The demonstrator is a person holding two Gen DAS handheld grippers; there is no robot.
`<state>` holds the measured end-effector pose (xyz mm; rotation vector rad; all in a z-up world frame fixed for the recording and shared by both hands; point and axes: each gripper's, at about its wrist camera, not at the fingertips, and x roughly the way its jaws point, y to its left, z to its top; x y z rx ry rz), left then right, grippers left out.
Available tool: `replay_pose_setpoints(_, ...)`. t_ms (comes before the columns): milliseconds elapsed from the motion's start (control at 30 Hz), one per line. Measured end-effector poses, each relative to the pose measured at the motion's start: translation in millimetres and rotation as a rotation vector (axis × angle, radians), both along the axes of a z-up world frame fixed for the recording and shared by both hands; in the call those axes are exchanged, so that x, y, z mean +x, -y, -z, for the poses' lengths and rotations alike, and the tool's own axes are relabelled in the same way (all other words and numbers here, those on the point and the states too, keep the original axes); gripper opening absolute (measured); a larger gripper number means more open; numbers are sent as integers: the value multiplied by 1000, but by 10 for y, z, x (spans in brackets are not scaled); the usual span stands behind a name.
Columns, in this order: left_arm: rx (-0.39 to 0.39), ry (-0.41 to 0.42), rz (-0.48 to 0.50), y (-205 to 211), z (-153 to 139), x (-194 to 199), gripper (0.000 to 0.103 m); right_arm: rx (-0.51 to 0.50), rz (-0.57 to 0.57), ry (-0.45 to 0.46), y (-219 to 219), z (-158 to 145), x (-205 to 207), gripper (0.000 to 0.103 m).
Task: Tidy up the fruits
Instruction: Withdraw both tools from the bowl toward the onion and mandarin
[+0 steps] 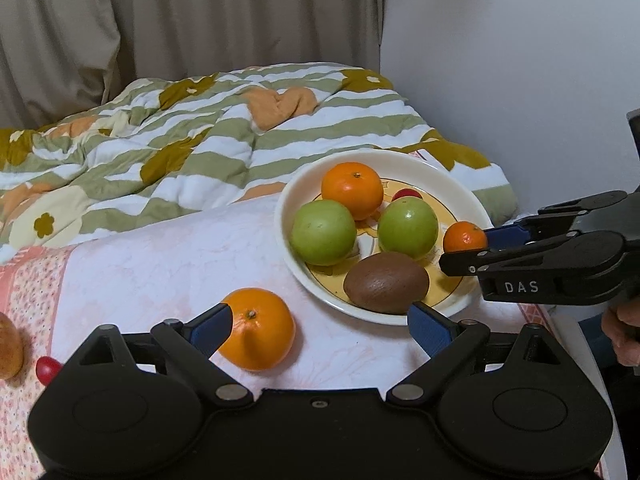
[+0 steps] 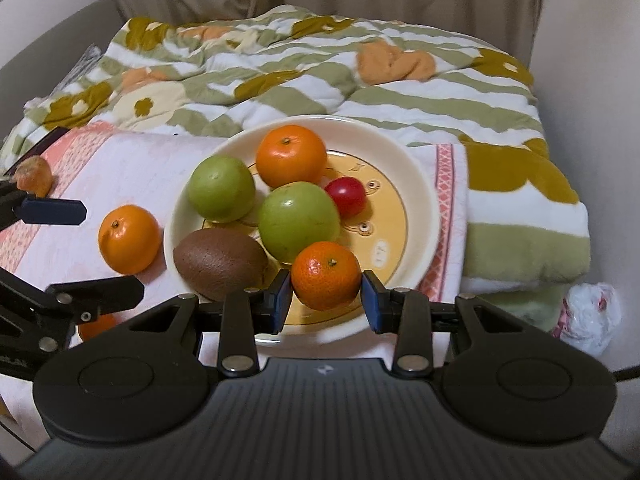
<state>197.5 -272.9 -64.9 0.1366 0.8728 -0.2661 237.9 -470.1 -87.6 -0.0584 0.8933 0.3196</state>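
Note:
A cream plate (image 1: 282, 216) on the pink cloth holds a large orange (image 1: 352, 190), two green apples (image 1: 323, 232), a cherry tomato (image 1: 406, 194) and a brown kiwi (image 1: 386, 282). My left gripper (image 1: 320, 328) stands wide open near the plate's front edge, with nothing between its fingers. A loose orange (image 1: 258, 328) lies on the cloth beside its left finger. My right gripper (image 2: 326, 302) is shut on a small mandarin (image 2: 326, 276) above the near side of the plate (image 2: 424, 200). Whether the mandarin touches the plate I cannot tell.
At the cloth's left edge lie a brownish-orange fruit (image 1: 8, 344) and a red cherry tomato (image 1: 48, 368). A striped flowered quilt (image 1: 200, 140) is bunched behind the plate, with curtains and a wall beyond. A white plastic bag (image 2: 588, 316) sits low on the right.

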Motion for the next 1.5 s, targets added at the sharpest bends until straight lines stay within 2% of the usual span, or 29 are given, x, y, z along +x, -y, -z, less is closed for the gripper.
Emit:
replay_pose_setpoints(33,1,3,-3,-6,-7,-11,97,-4,-2,12,-2,-11,-11,56)
replay_pose_setpoints(100,3,10,-11,-16,-25,-44,97,-9,-4,44,3,-66,-70,70)
replay_pose_setpoints(167,2,22,-20,-42,-47,-87,97,-10,6,93,26,-139,-151,101)
replay_pose_setpoints(200,0,30,-29,-55,-60,-115,97,-8,11,111,37,-168,-188,103)
replay_pose_setpoints(600,-29,76,-85,-162,-284,-458,97,8,20,143,63,-408,-466,103)
replay_pose_setpoints(967,-56,164,-168,-424,-614,-872,97,38,9,204,-94,-847,-857,103)
replay_pose_setpoints(1200,-41,223,-232,-800,-837,-1105,98,41,21,229,-288,-1055,-1083,103)
replay_pose_setpoints(1500,-27,266,-286,-1570,-935,-1224,99,39,89,213,-765,-1082,-1281,103)
